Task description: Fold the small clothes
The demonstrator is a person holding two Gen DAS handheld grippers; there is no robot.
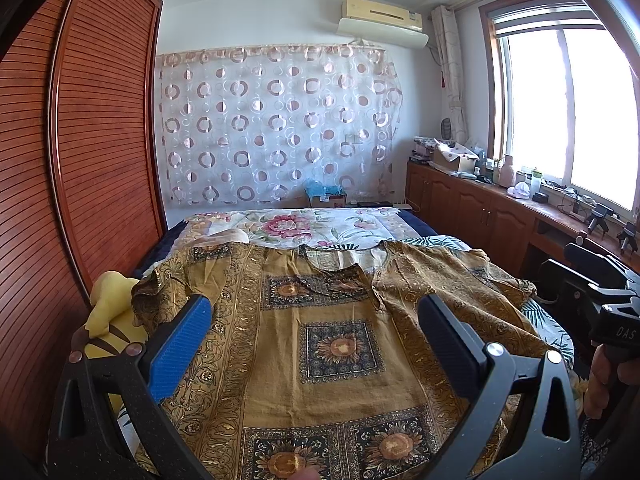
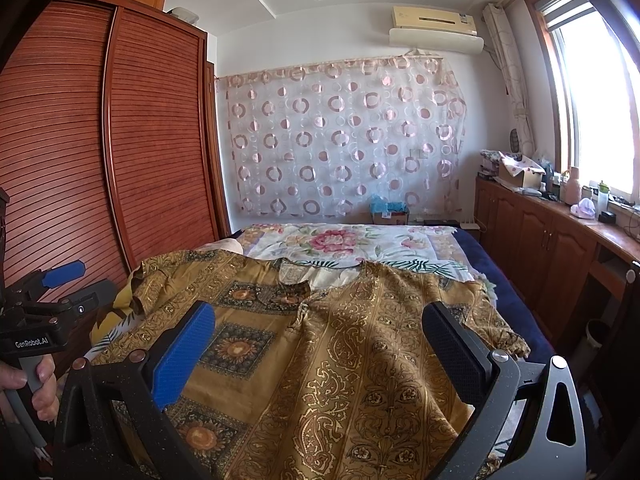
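A mustard-brown patterned short-sleeved shirt (image 1: pixel 320 320) lies spread flat on the bed, collar toward the far end; it also shows in the right wrist view (image 2: pixel 340 340). My left gripper (image 1: pixel 316 320) is open and empty, held above the shirt's middle, its blue pad (image 1: pixel 180 344) on the left. My right gripper (image 2: pixel 320 328) is open and empty above the shirt's right half. The left gripper also shows at the left edge of the right wrist view (image 2: pixel 52 280). Part of the right gripper's body shows at the right edge of the left wrist view (image 1: pixel 600 292).
The bed (image 1: pixel 304 224) has a floral cover. A wooden louvred wardrobe (image 1: pixel 80 160) stands close on the left. A yellow soft toy (image 1: pixel 108 312) lies by the shirt's left sleeve. Low wooden cabinets (image 2: pixel 540 240) with clutter run under the window on the right.
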